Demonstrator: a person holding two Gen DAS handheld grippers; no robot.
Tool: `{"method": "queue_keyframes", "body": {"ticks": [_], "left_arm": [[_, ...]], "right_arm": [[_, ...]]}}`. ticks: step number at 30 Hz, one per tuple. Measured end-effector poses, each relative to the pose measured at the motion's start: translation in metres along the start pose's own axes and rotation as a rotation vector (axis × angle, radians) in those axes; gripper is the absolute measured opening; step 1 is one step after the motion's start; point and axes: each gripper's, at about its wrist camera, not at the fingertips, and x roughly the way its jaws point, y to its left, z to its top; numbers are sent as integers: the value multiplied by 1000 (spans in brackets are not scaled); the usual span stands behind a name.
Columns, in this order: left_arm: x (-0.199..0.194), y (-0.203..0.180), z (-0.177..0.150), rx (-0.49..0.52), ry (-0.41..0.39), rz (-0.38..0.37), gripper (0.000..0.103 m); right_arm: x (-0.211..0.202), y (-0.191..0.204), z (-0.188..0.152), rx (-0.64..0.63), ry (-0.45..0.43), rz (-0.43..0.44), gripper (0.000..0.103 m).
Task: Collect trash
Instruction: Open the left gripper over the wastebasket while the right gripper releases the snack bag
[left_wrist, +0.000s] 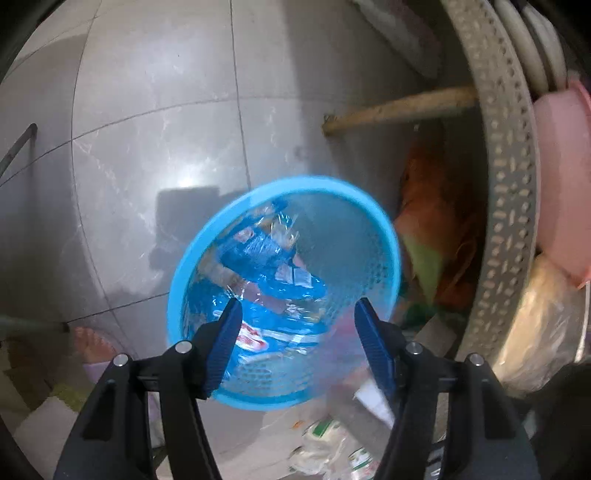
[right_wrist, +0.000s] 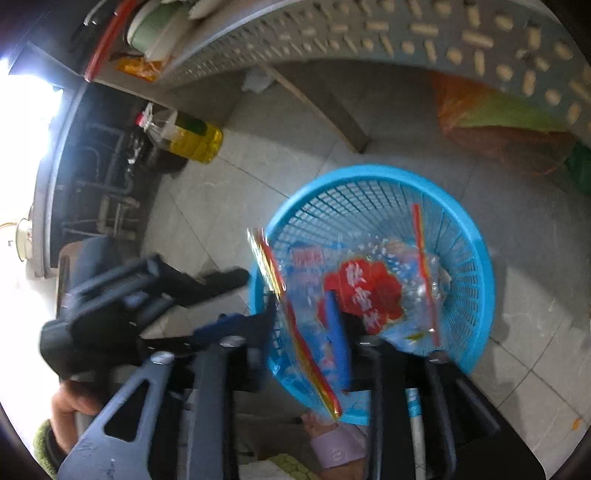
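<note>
Both grippers hang over the blue basket (left_wrist: 373, 236) of wrappers (right_wrist: 364, 291). Left gripper (left_wrist: 295, 314) gapes, empty. Right gripper (right_wrist: 306, 328) stands partly open around a wrapper edge.

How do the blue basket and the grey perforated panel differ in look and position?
The blue basket is round, with a fine grid of small square holes; the grey panel is a long band with sparser oblong slots. The basket sits on the floor tiles holding wrappers; the panel runs above floor level. Both are perforated.
</note>
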Motion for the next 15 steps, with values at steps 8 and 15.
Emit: {"method": "queue_keyframes", "body": {"ticks": [8,15], "left_arm": [[-27,-18,1,52,-93,-85,62],[-70,-51,-6,111,-147,-119,62]], "right_arm": [[-22,-2,-13,7,-22,34,42],[-46,-1,-43,-53,-24,-23,43]]}}
